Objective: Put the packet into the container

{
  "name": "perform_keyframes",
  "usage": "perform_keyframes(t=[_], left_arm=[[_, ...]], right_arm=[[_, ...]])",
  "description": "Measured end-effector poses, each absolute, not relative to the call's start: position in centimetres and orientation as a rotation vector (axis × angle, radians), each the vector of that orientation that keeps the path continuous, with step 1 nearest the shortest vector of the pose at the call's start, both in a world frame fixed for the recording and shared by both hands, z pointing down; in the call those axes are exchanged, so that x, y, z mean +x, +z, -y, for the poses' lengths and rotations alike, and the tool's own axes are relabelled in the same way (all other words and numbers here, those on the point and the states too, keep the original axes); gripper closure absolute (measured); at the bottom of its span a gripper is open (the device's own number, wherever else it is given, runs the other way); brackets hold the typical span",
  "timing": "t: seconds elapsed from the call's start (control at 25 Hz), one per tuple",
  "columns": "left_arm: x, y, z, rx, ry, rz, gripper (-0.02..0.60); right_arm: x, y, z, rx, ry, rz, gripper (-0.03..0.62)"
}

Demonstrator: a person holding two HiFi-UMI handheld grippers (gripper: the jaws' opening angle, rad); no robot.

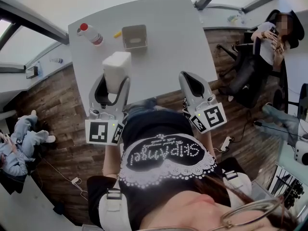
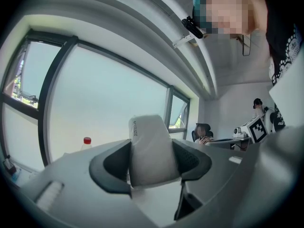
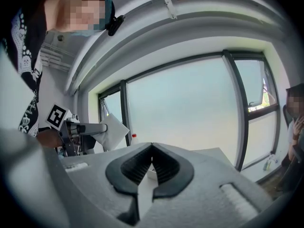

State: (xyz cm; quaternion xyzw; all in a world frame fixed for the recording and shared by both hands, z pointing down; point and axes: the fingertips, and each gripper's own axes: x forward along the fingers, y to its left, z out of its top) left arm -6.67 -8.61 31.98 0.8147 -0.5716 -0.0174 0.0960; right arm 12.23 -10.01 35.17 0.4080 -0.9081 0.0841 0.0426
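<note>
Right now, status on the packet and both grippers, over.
Left gripper shut on white packet. Right gripper shut, empty. Grey container on table just beyond packet, nothing between. Bottle off to the side.

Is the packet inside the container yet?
No, the packet is gripped between the jaws of the left gripper, and a gap shows between it and the container.

Bottle left of container on table
</note>
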Motion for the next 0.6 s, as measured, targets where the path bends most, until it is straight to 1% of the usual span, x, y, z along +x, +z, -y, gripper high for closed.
perform_keyframes(t=[0.6], left_arm=[[-8.3,32.9,10.9,2.413,-0.018,1.643,0.314]], right_arm=[[11.2,35.2,12.5,1.288,0.268,2.716,0.594]])
